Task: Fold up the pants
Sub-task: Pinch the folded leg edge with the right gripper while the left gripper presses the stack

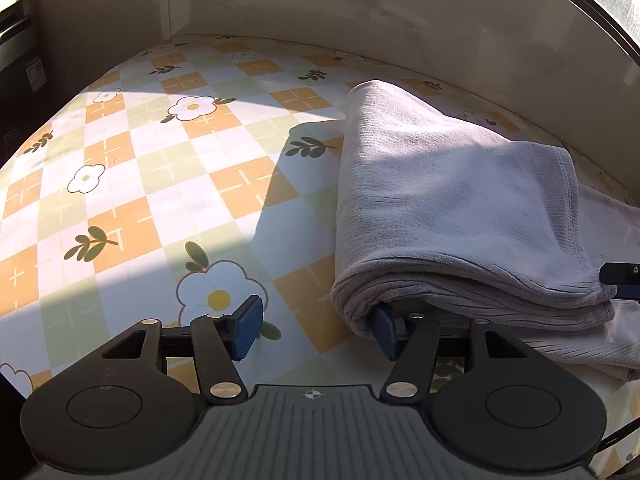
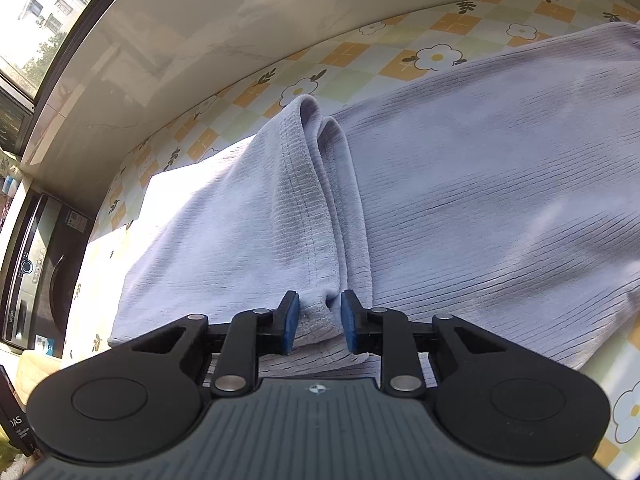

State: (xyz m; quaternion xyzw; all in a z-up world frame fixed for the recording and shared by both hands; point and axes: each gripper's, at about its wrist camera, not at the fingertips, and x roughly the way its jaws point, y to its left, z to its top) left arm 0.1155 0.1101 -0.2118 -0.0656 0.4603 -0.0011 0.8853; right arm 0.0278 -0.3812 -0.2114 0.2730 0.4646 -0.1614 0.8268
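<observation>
Right gripper (image 2: 319, 322) was pinched on the bunched hem edge of the pants (image 2: 460, 184), likely so it could be lifted for the next fold. Left gripper (image 1: 316, 326) was held half open, one pad tucked under the fold, nothing clamped. Pants were laid part-folded on the table (image 1: 160, 184).

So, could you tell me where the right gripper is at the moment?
In the right wrist view the right gripper sits at the near edge of the grey pants, its pads pinching the bunched hem fold, on the floral tablecloth.
</observation>
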